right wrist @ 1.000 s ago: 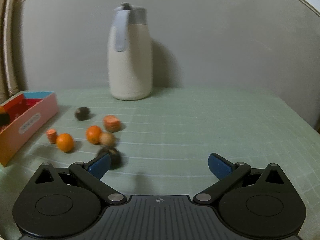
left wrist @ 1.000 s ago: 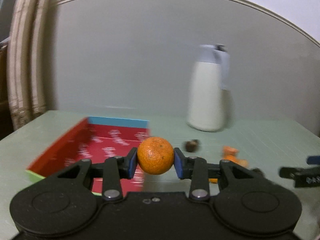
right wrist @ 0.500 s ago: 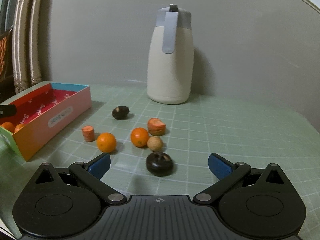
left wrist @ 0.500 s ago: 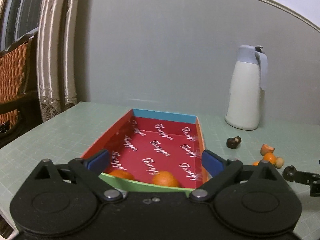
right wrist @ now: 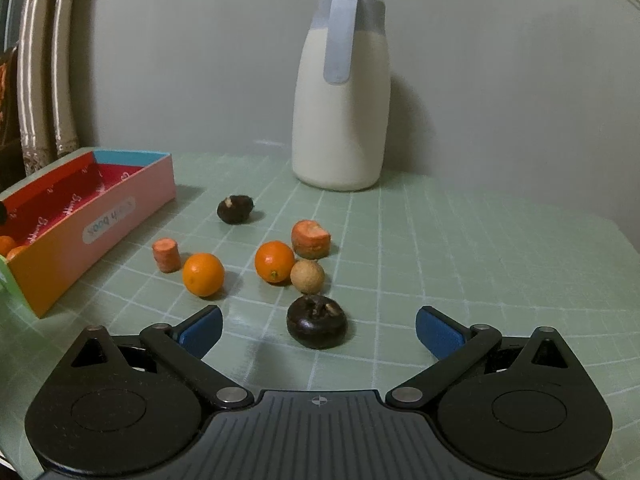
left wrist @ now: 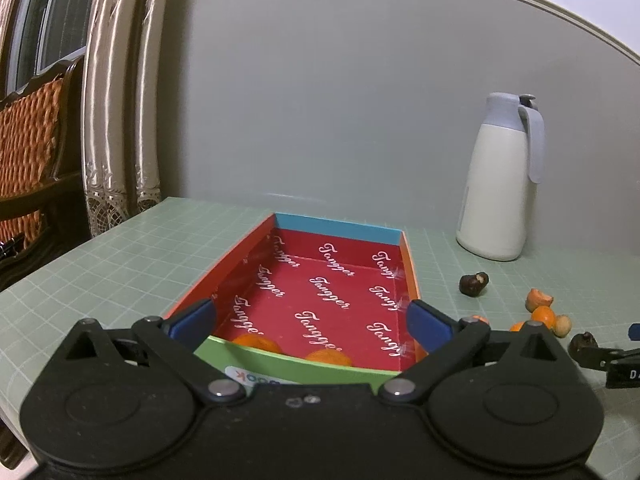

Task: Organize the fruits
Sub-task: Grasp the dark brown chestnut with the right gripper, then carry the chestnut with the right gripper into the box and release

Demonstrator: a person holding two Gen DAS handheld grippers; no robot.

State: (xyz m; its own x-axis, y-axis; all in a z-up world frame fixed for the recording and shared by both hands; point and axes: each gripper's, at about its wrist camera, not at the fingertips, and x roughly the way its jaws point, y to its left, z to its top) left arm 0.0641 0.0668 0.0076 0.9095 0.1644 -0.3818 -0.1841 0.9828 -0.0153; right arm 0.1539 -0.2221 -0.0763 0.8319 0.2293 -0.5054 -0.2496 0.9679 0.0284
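Observation:
A red-lined box point(left wrist: 332, 232) lies on the green mat, with two oranges point(left wrist: 328, 358) at its near end. My left gripper point(left wrist: 314, 322) is open and empty above that near end. In the right wrist view, my right gripper point(right wrist: 318, 330) is open and empty, with a dark round fruit point(right wrist: 317, 322) on the mat between its fingers. Beyond it lie a tan fruit point(right wrist: 307, 276), two oranges point(right wrist: 203, 274) point(right wrist: 274, 261), two carrot pieces point(right wrist: 166, 255) point(right wrist: 311, 239) and another dark fruit point(right wrist: 235, 209). The box point(right wrist: 120, 216) shows at the left.
A white jug point(right wrist: 340, 92) with a grey lid stands at the back by the grey wall; it also shows in the left wrist view point(left wrist: 504, 176). Curtains point(left wrist: 116, 120) and a wicker chair point(left wrist: 28, 152) stand beyond the table's left edge.
My left gripper opened and let go of the orange, which now lies in the box. My right gripper moved closer to the loose fruit, over the dark round one.

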